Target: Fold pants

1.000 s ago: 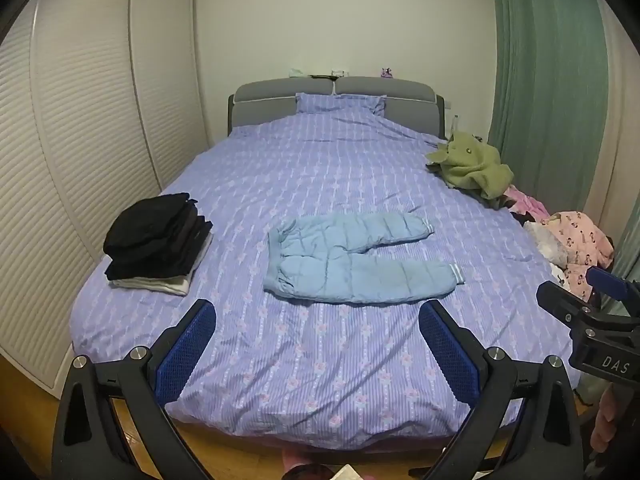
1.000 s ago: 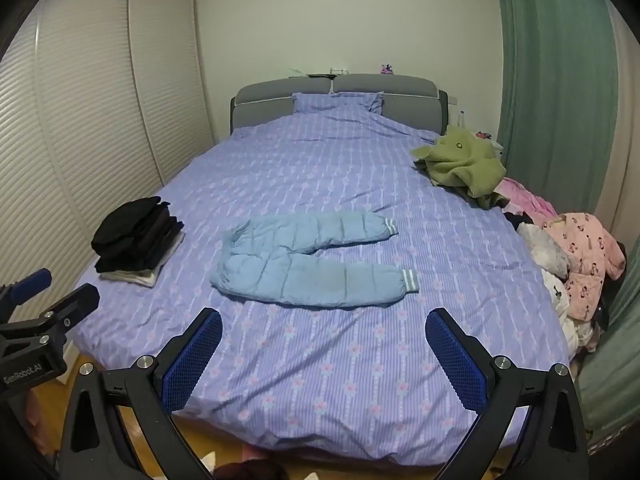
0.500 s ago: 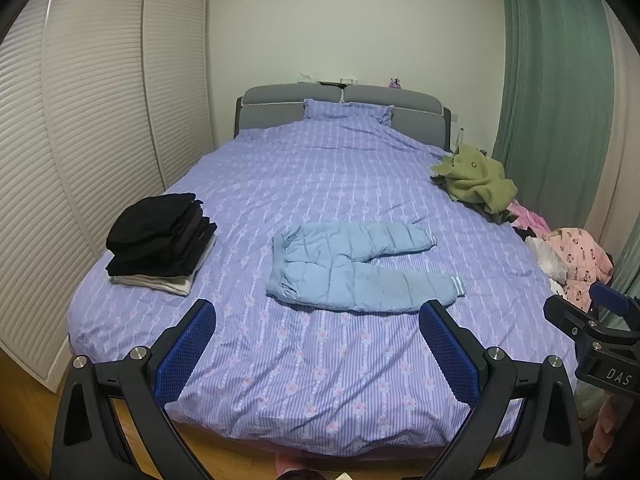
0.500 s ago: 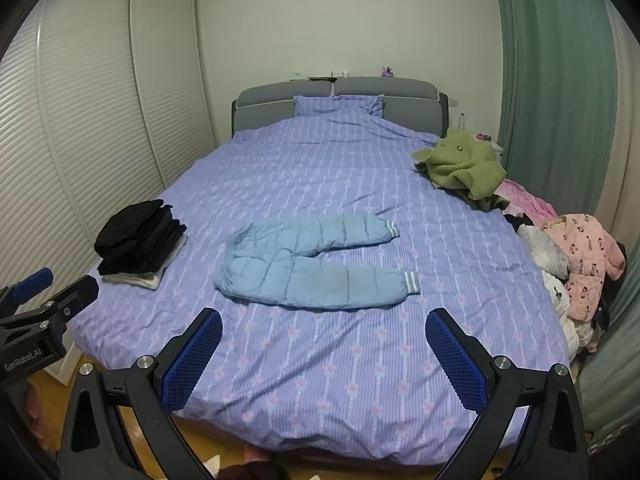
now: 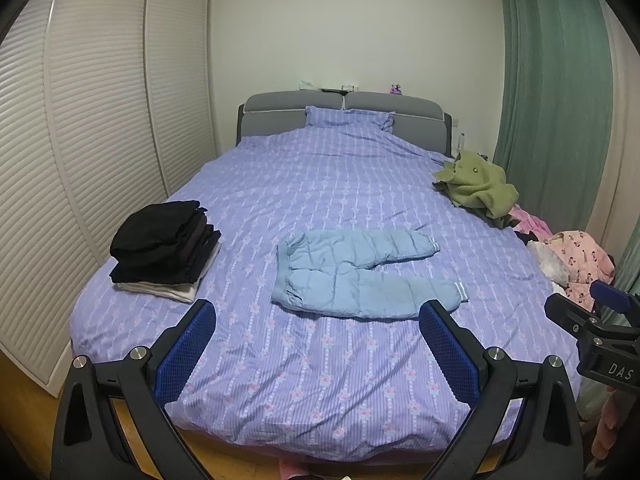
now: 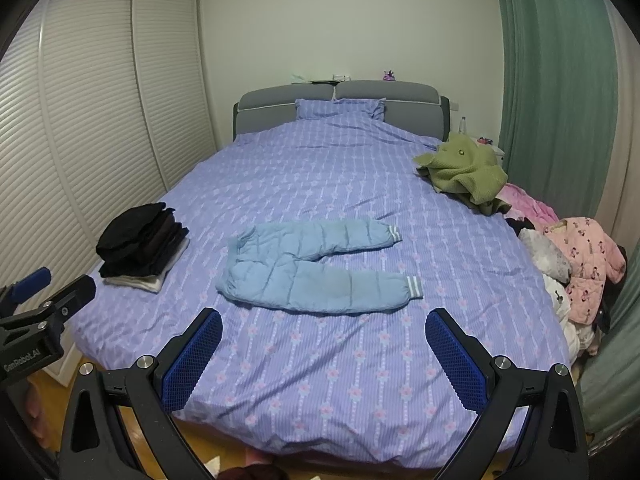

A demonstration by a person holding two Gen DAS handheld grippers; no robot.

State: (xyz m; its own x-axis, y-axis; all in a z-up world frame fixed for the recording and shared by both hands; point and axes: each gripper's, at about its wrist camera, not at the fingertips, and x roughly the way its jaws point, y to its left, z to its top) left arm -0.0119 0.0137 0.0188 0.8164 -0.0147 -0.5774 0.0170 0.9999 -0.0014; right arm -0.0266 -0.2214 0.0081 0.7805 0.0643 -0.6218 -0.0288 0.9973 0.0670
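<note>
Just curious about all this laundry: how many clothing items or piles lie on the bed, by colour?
Light blue padded pants: 1
Folded stack of mostly black clothes: 1
Crumpled green knitted garment: 1
Pink printed padded jacket: 1
Total: 4

Light-blue pants (image 5: 360,272) lie flat on the bed (image 5: 320,380), beyond the left tool's (image 5: 316,344) spread fingers.

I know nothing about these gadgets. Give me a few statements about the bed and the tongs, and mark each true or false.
1. The light blue pants lie spread flat on the bed. True.
2. The left tongs grip a pant leg. False: they are open, short of the pants.
3. A folded stack of dark clothes sits left of the pants. True.
4. The green garment lies on top of the pants. False: it lies apart, near the curtain.
5. The right tongs are open. True.
</note>
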